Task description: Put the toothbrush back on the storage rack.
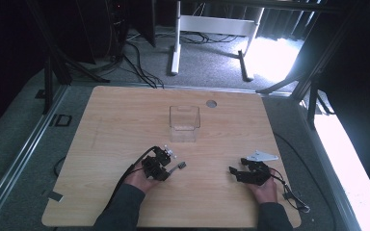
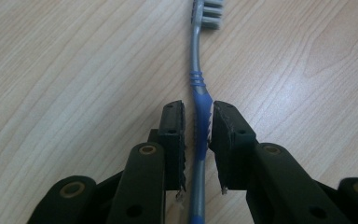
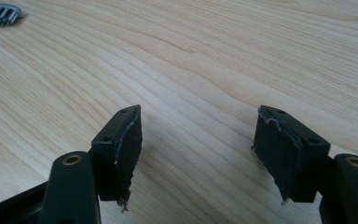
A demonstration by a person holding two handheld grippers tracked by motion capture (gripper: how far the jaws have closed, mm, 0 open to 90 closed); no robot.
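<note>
Left claw (image 2: 198,130) clamped on toothbrush (image 2: 199,88) mid-frame, probably for lifting off worktop (image 1: 125,125); right claw (image 3: 198,149) wide apart, idle, lower right.

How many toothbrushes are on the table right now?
1. The toothbrush lies flat on the wooden table, near the person's left side, its blue grip between the jaws of the left gripper. The clear container looks empty, nothing seems hidden.

right gripper (image 3: 198,154): jaws wide apart, nothing between | wooden table (image 3: 223,56) beneath | far left: probably toothbrush head (image 3: 0,13)
</note>
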